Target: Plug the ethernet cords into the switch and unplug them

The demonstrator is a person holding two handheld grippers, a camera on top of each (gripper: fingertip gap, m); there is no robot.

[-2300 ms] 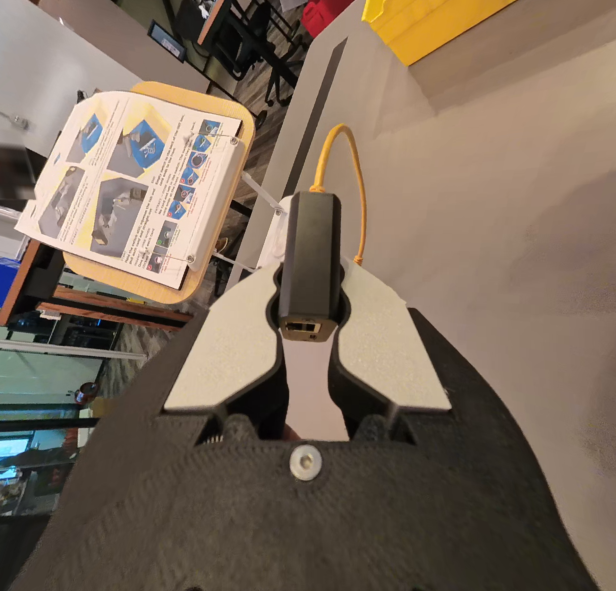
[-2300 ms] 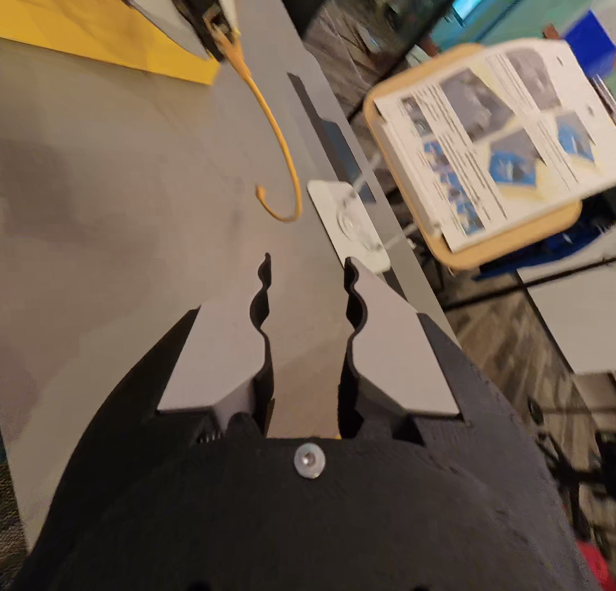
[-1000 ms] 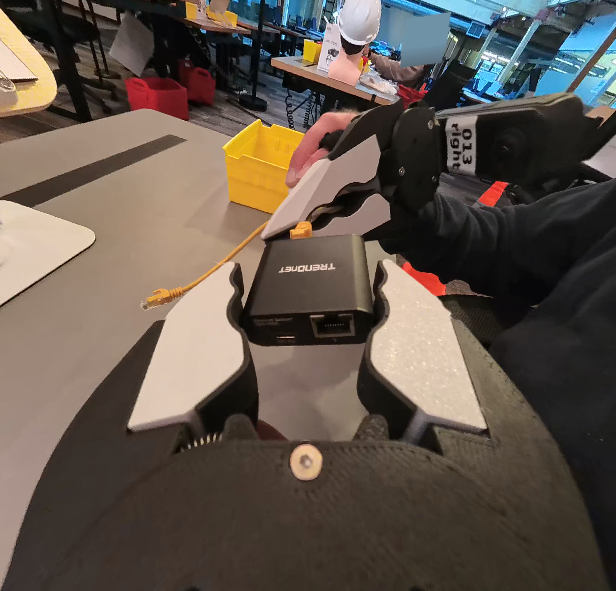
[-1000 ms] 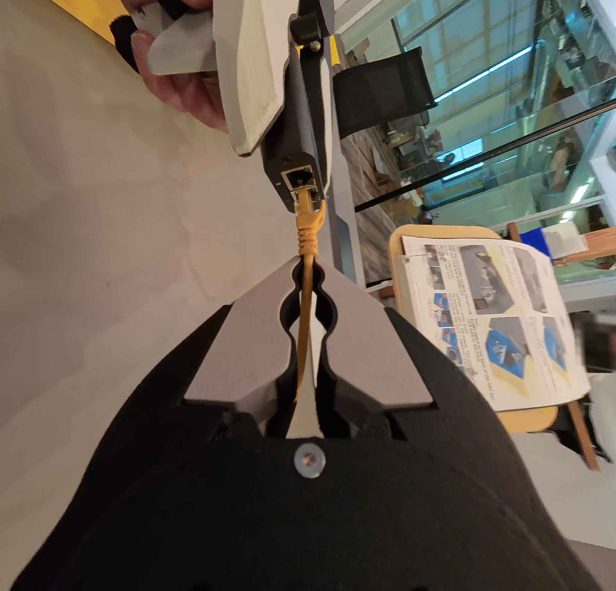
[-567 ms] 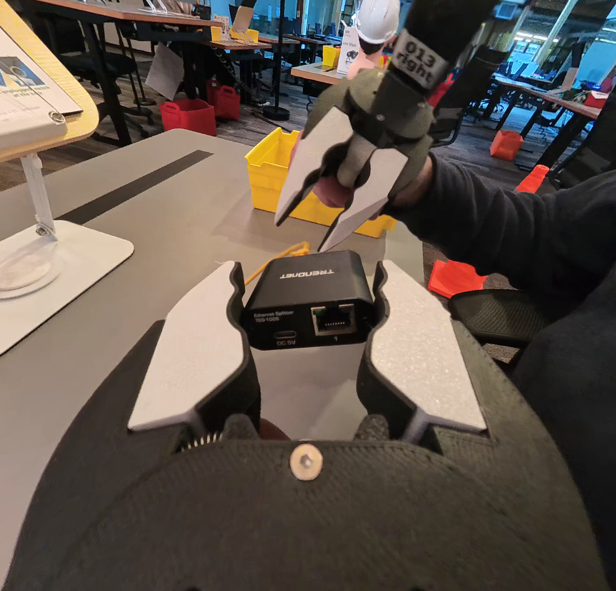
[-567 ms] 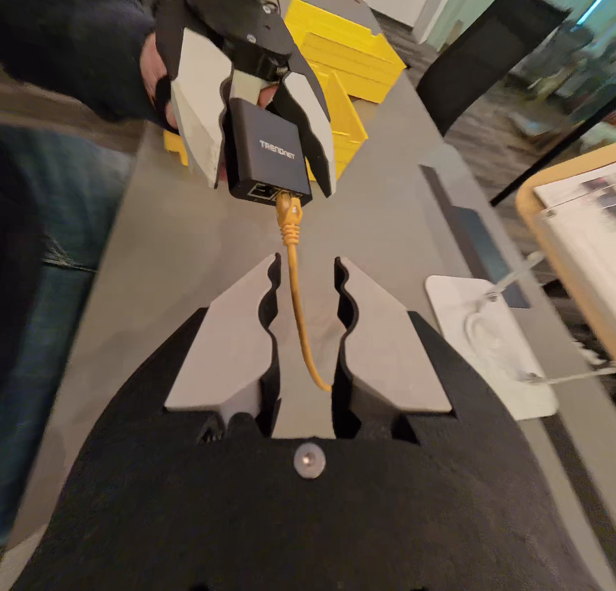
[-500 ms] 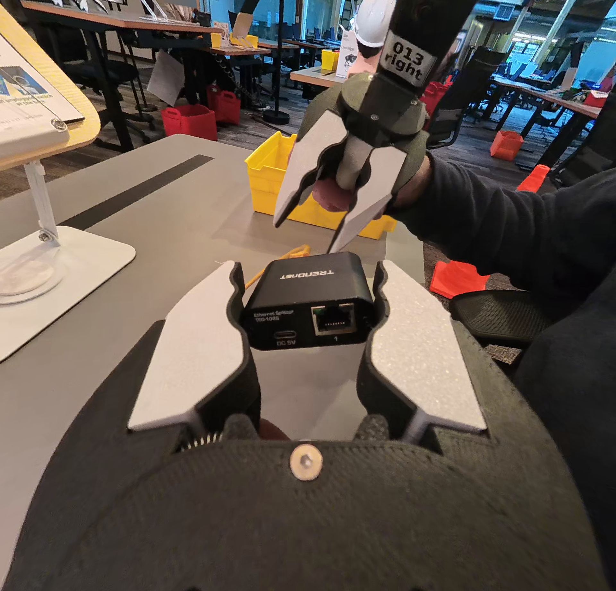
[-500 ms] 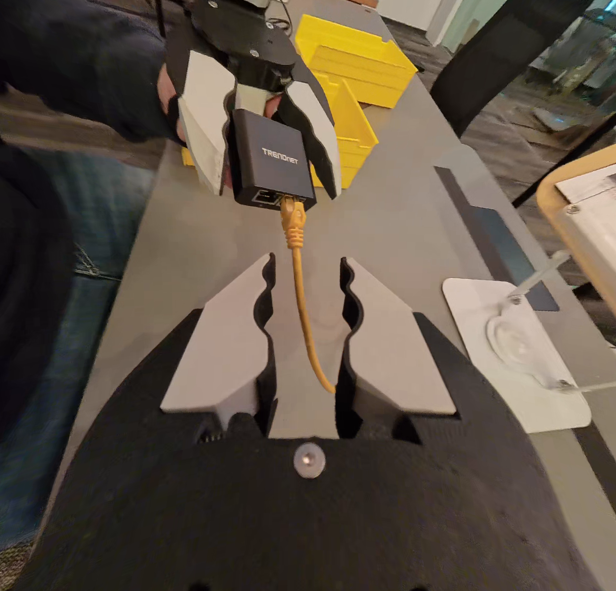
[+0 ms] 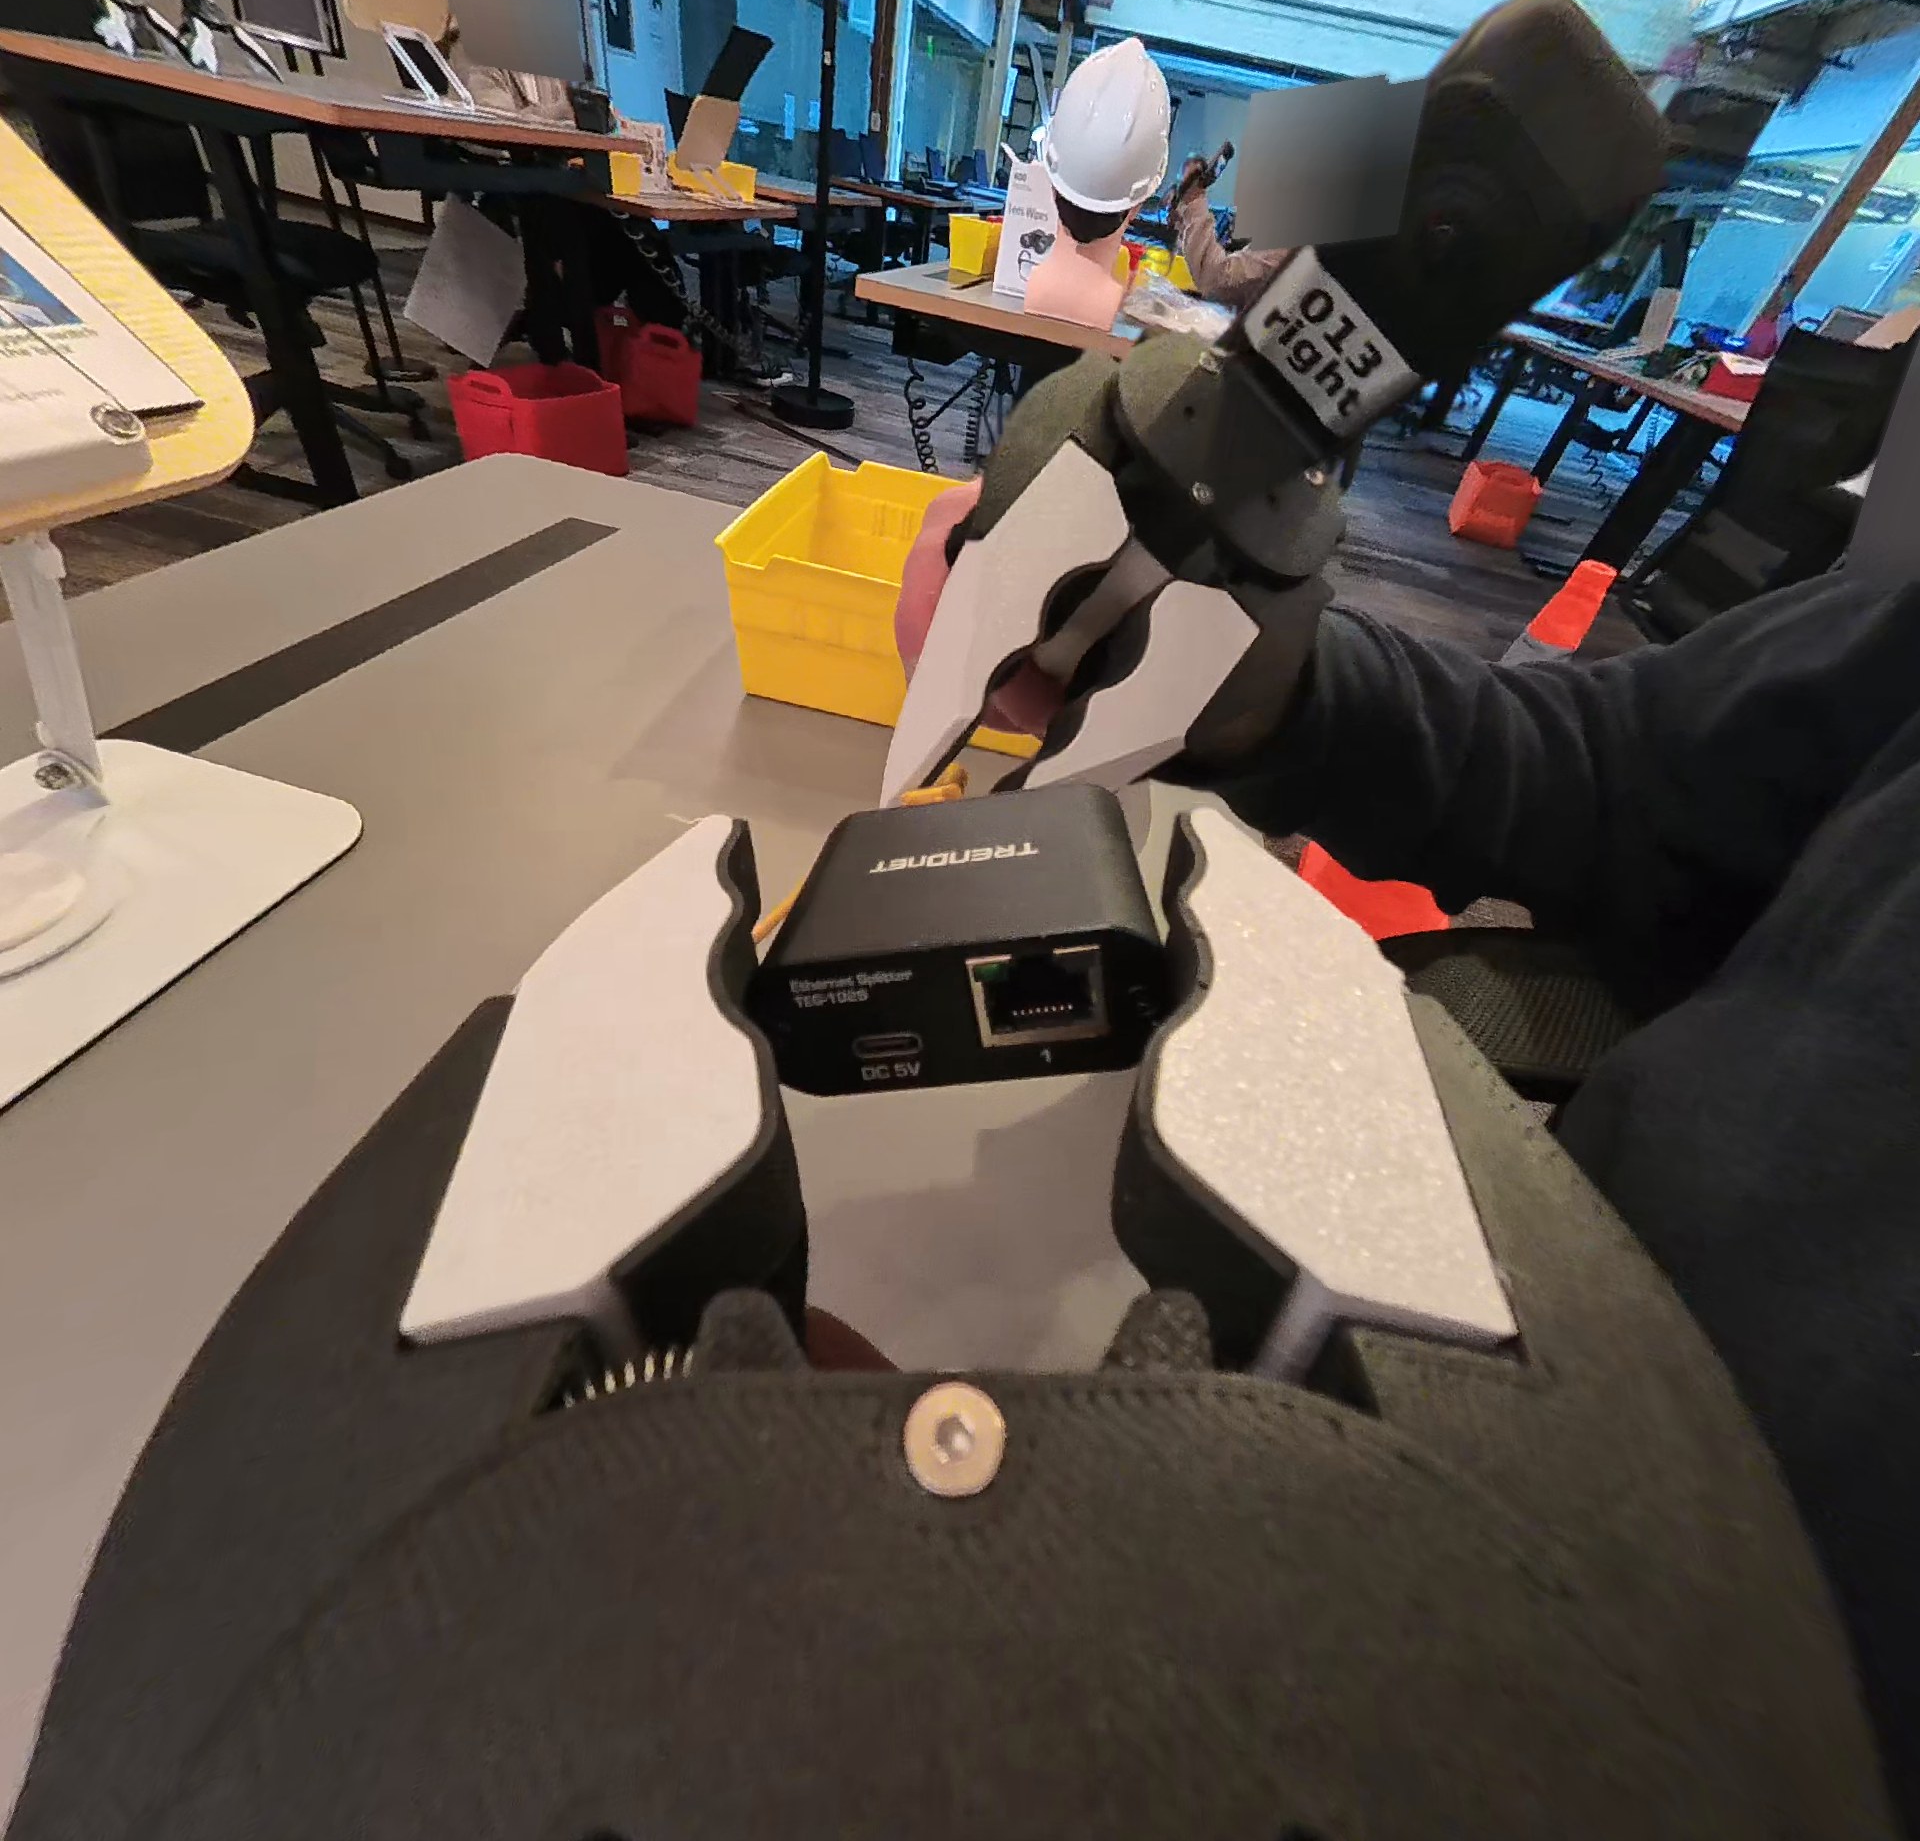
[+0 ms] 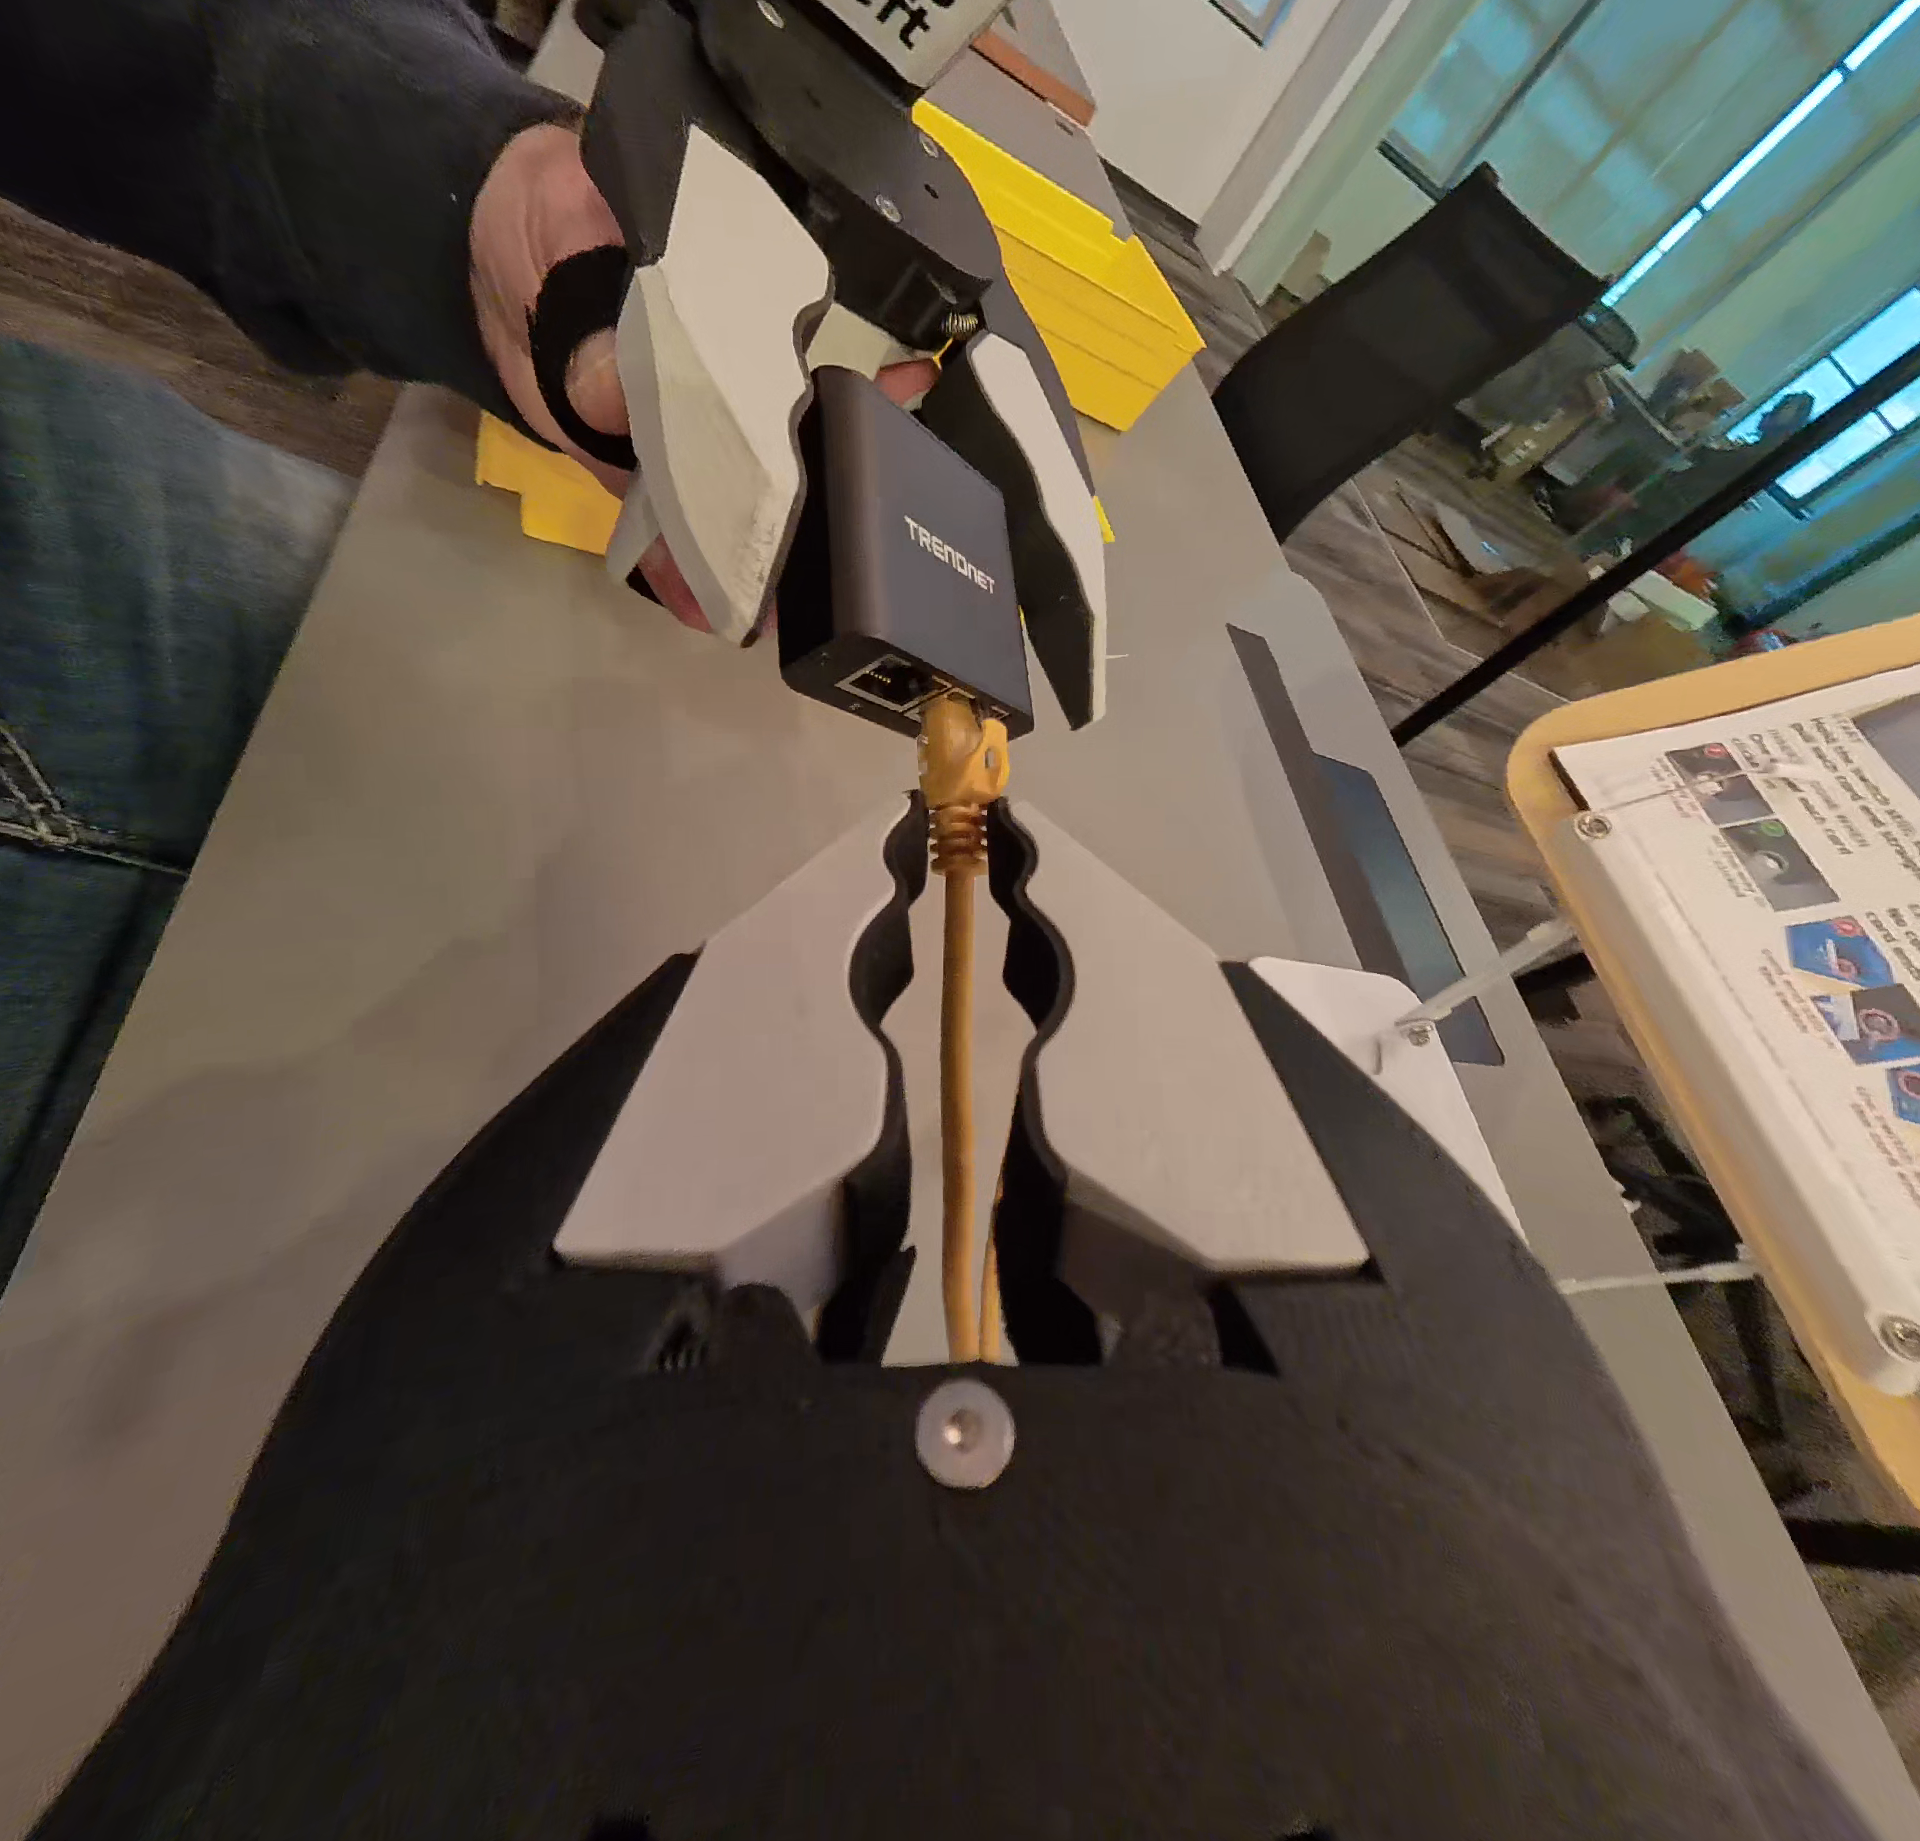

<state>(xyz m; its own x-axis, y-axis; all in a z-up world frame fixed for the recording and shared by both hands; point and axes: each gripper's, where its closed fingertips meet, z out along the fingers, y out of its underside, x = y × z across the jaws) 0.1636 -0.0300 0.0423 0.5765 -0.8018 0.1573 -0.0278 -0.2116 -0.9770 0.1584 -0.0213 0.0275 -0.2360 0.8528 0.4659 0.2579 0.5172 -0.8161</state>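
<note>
My left gripper [image 9: 956,825] is shut on the black switch [image 9: 977,918] and holds it above the grey table [image 9: 416,648]. The near face shows one empty port. In the right wrist view the switch [image 10: 914,565] sits between the left gripper's fingers [image 10: 717,461]. The orange ethernet cord [image 10: 958,1012] runs into the right-hand port; the port beside it is empty. My right gripper [image 10: 964,809] is shut on the cord just behind its plug [image 10: 961,752]. It also shows in the left wrist view [image 9: 971,768], behind the switch.
A yellow bin [image 9: 821,586] stands on the table behind the switch. A white stand base [image 9: 156,856] sits at the left and carries a board with an instruction sheet [image 10: 1714,960]. A person's dark sleeve [image 9: 1558,752] fills the right side. The tips of both grippers are at nearly the same place.
My right gripper was open around the cord half a second ago; it has moved up to the plug and closed on the cord. My left gripper keeps its hold on the switch.
</note>
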